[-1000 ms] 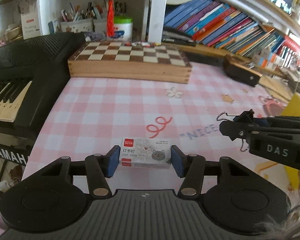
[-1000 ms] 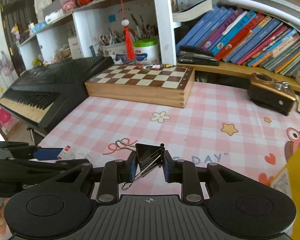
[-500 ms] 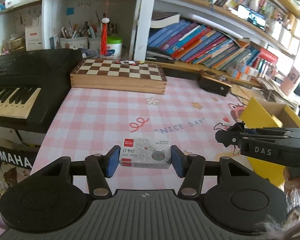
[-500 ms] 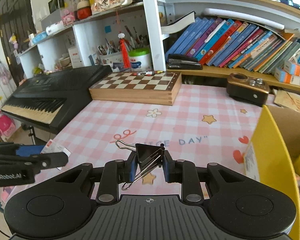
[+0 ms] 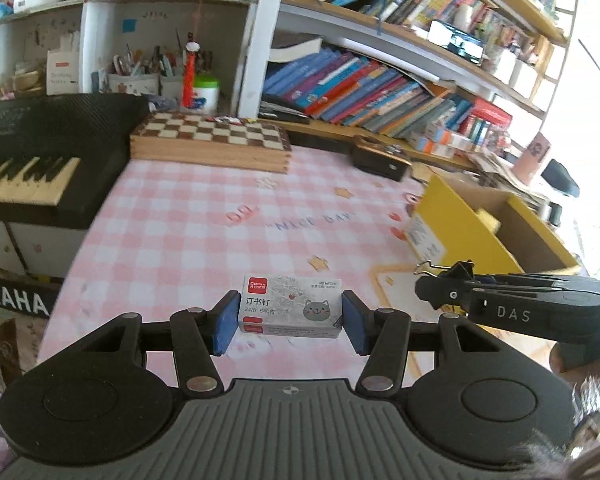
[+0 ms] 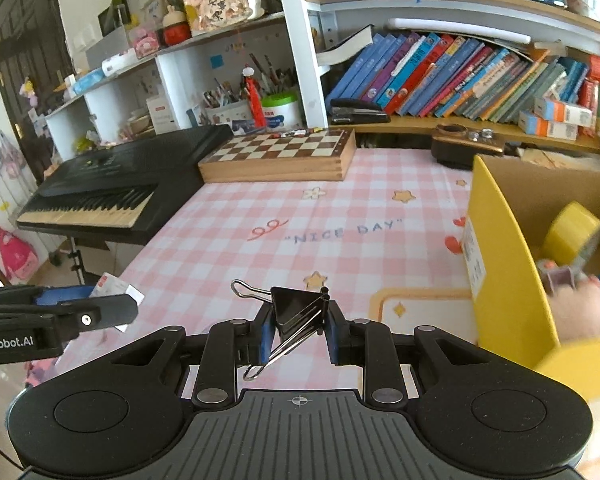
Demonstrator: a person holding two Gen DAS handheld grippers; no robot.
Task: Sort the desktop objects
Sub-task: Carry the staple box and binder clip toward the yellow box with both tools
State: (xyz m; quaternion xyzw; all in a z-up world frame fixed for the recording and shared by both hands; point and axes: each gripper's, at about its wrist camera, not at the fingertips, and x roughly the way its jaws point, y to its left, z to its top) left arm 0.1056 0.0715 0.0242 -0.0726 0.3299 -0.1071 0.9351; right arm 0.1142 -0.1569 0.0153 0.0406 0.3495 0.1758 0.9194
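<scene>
Only right wrist view shows box (image 6: 500,240) contents — yellow tape (image 6: 574,234).

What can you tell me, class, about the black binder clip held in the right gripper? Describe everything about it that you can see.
The binder clip is a glossy black wedge of folded metal with two silvery wire handles. One handle loops up and to the left, the other slants down towards the camera. It is pinched on both sides between the blue pads of the right gripper, held clear above the pink checked tablecloth. Nothing else touches it. From the left wrist view it shows at the tip of the right gripper, near the yellow cardboard box.
</scene>
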